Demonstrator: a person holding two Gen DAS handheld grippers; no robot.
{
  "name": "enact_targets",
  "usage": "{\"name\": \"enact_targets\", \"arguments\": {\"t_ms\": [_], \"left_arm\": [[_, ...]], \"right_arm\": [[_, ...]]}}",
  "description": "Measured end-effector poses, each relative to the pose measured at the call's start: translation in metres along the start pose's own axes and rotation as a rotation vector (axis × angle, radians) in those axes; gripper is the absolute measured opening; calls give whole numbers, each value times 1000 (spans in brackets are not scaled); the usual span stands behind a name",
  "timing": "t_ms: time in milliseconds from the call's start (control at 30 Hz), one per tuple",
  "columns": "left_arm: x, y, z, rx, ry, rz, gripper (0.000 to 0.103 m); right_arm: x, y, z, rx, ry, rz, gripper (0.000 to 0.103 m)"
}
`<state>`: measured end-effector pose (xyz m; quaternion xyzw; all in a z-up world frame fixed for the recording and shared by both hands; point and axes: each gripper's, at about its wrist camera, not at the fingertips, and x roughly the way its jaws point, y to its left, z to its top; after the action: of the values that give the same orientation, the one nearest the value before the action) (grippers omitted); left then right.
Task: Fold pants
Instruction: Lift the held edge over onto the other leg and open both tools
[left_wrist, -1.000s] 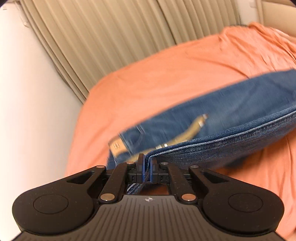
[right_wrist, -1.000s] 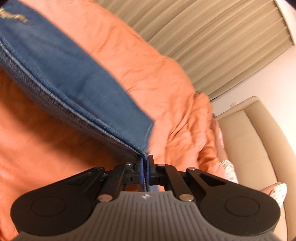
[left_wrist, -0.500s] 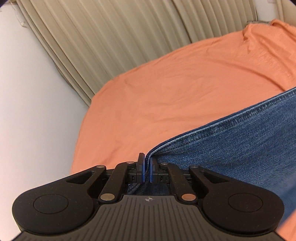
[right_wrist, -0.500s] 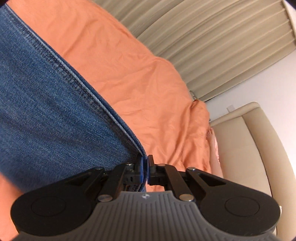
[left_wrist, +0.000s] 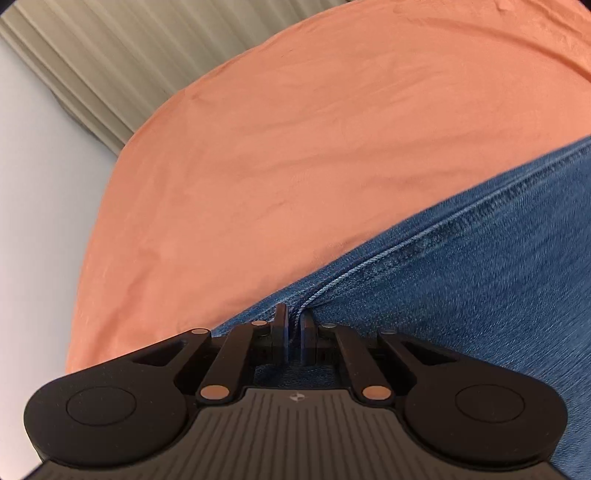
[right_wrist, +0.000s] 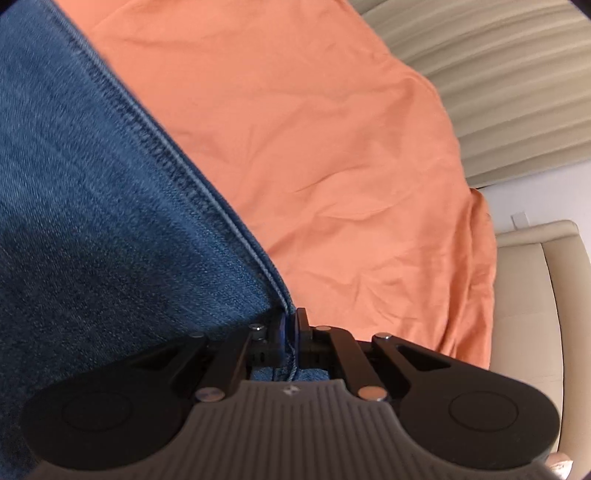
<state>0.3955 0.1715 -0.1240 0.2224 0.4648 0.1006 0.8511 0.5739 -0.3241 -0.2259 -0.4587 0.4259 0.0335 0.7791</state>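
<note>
Both grippers, left gripper (left_wrist: 293, 325) and right gripper (right_wrist: 291, 325), are pinching the jeans (left_wrist: 480, 288) hem, seam running toward two o'clock — thin bites, risking slipping out.

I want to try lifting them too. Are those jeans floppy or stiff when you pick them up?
Probably floppy: the jeans drape from the pinched seam. Likely heavyish, being thick denim with chunky stitching. Probably not slippery; the weave looks rough.
</note>
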Motion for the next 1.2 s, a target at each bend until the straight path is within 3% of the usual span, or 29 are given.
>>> {"name": "enact_targets", "arguments": {"t_ms": [100,200,300,467,633,667,700,733,833,967,1033,1200], "left_arm": [[-6,3,-6,-16,-30,8,5],[-29,10,-3,-85,-94,22,6],[-42,10,6,-79,-120,35,6],[-31,4,19,-77,-64,28,7],[-17,2,23,-43,-11,16,19],[-16,3,26,-27,-5,18,36],[-16,4,27,-13,-7,26,70],[-19,7,26,-9,-20,19,82],[-40,25,25,-56,-29,-29,81],[-79,59,9,-149,-44,-95,81],[-100,78,0,-203,-39,-127,81],[-136,127,-45,-332,-6,-189,78]], "right_arm": [[4,2,-5,0,-1,-5,0],[-10,3,-7,18,-15,-43,0],[-28,-3,-8,73,-33,-69,0],[-27,-5,2,123,-4,-81,0],[-24,4,5,149,11,-101,0],[-22,3,5,152,14,-101,1],[-19,0,4,164,16,-98,13],[-19,-2,4,178,18,-89,29],[-26,-12,3,228,2,-77,42],[-63,-17,8,343,-37,7,48],[-91,-13,11,416,-78,100,56],[-153,23,15,518,-111,343,57]]}}
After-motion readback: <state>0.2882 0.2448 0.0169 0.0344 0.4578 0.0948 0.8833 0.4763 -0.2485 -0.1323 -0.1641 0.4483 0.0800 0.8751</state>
